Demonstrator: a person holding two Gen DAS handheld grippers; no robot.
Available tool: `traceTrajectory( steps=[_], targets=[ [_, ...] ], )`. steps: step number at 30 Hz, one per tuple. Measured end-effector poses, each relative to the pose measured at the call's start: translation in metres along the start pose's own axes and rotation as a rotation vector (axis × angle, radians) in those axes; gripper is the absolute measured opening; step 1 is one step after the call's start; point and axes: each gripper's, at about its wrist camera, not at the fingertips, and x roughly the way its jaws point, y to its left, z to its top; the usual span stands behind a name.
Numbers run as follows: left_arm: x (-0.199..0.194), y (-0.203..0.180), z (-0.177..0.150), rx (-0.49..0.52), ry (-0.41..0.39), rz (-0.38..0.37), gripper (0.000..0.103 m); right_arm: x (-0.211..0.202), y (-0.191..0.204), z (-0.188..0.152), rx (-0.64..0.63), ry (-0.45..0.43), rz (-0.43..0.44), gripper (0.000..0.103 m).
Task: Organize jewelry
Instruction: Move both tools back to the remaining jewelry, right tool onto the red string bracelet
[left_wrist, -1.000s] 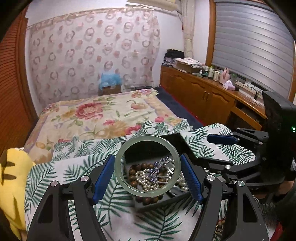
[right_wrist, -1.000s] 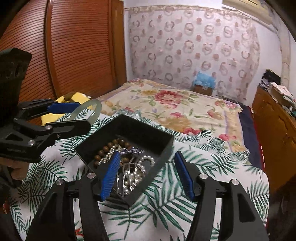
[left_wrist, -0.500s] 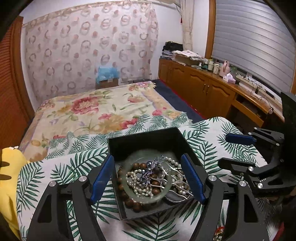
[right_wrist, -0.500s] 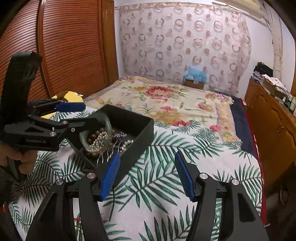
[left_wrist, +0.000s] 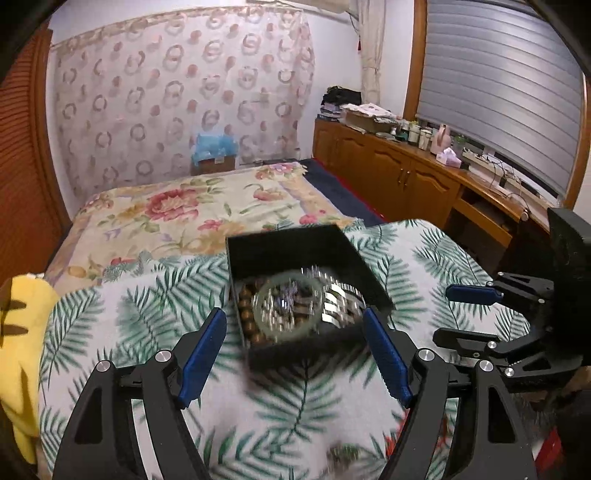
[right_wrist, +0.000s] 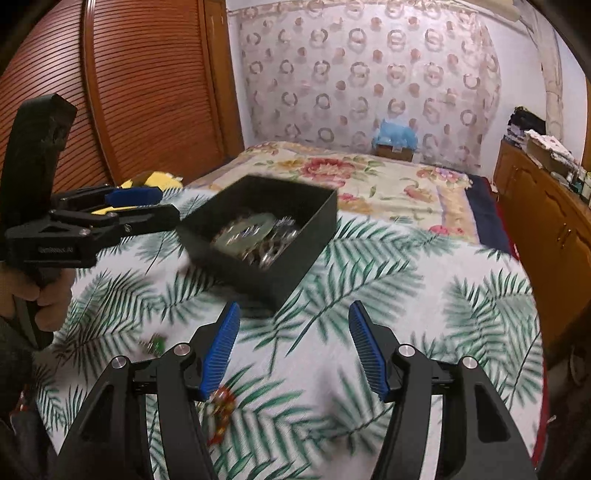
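Note:
A black open box (left_wrist: 295, 242) (right_wrist: 314, 206) sits on the palm-leaf cloth. In it lie brown beads (left_wrist: 245, 314), silver and pearl jewelry (left_wrist: 340, 299) and a pale green bangle (left_wrist: 290, 330) (right_wrist: 255, 223) on top. My left gripper (left_wrist: 295, 350) is open and empty, drawn back just in front of the box; it shows at the left of the right wrist view (right_wrist: 136, 205). My right gripper (right_wrist: 293, 347) is open and empty, in front of the box's right corner; it shows at the right of the left wrist view (left_wrist: 472, 314).
A small green piece (right_wrist: 155, 343) and a red beaded piece (right_wrist: 221, 406) lie on the cloth (right_wrist: 406, 314) near my right gripper. A yellow plush (left_wrist: 18, 332) lies at the left. A floral bed (left_wrist: 184, 214) is behind, wooden cabinets (left_wrist: 406, 177) to the right.
My left gripper carried the green bangle down over the box, let it go onto the jewelry, and pulled back open. My right gripper drew back from the box.

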Motion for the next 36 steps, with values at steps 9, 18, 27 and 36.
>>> traceTrajectory(
  steps=[9,18,27,36],
  targets=[
    [-0.027,0.006,-0.043,-0.028,0.032,0.013,0.078,0.003,0.027,-0.039,-0.023,0.107,0.02,0.04],
    [-0.048,0.004,-0.082,-0.045,0.056,0.028,0.078,0.006,0.041,-0.058,-0.03,0.16,0.033,0.022],
    [-0.063,-0.005,-0.105,-0.056,0.07,0.04,0.078,0.003,0.053,-0.061,-0.056,0.164,0.004,0.016],
    [-0.057,-0.02,-0.119,-0.025,0.119,0.041,0.078,0.002,0.053,-0.065,-0.051,0.138,0.0,0.015]
  ],
)
